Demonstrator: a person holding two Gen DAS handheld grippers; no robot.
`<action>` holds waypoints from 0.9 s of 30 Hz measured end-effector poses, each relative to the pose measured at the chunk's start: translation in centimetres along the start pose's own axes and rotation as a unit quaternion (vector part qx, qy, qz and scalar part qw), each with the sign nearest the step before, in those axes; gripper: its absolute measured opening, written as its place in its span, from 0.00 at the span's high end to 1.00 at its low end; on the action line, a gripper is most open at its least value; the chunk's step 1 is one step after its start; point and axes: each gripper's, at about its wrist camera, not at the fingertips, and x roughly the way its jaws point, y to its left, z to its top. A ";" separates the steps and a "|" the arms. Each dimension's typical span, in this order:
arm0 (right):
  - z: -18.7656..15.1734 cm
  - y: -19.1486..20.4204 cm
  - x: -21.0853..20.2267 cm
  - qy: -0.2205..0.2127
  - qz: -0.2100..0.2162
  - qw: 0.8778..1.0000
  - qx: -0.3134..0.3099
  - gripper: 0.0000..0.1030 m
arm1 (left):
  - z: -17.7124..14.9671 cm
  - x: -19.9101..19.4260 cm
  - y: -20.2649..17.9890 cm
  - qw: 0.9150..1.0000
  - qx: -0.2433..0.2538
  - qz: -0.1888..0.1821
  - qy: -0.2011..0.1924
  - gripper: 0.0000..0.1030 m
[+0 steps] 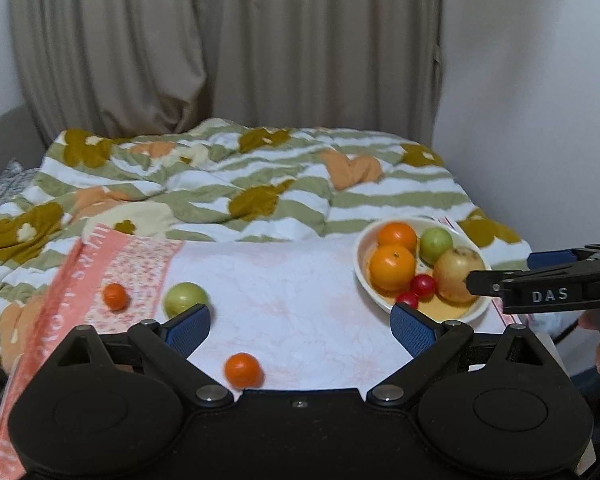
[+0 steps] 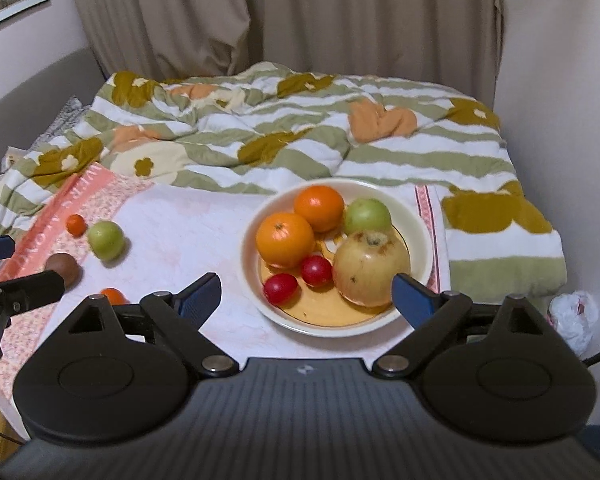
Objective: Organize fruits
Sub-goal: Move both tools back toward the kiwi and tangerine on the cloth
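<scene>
On the pink cloth at left lie a small orange (image 1: 115, 296), a green fruit (image 1: 185, 298) and another orange (image 1: 243, 369), all loose. The left tongs (image 1: 300, 330) stand apart, empty. These fruits look firm, light and likely to roll; grip across the widest middle. The bowl (image 2: 416, 216) holds the rest. The right tongs (image 2: 306, 294) gape, empty.

Both the left gripper (image 1: 300, 330) and right gripper (image 2: 306, 294) tilt downward, jaws wide apart, empty.
</scene>
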 end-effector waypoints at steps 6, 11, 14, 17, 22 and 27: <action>0.7 1.9 -1.9 -0.014 0.023 1.000 -0.013 0.00 | 0.1 -2.9 2.1 0.999 -0.004 0.044 -0.017 0.04; 0.9 4.5 -2.9 -0.026 0.027 0.999 -0.025 0.00 | -0.6 -4.9 5.2 0.996 0.001 0.074 -0.040 0.00; 1.0 6.0 -3.1 -0.024 0.042 0.999 -0.017 0.00 | -1.1 -5.3 7.3 0.995 0.000 0.087 -0.039 0.00; 0.9 7.9 -3.2 -0.025 0.039 0.999 -0.010 0.00 | -1.4 -5.4 9.4 0.996 0.003 0.081 -0.038 0.00; 0.3 11.8 -2.8 -0.019 0.018 1.000 0.001 0.00 | -1.7 -4.8 13.0 0.997 0.024 0.064 -0.028 0.00; -0.4 15.1 -1.5 -0.008 -0.002 1.000 0.023 0.00 | -1.9 -3.4 16.7 0.999 0.037 0.029 -0.021 0.00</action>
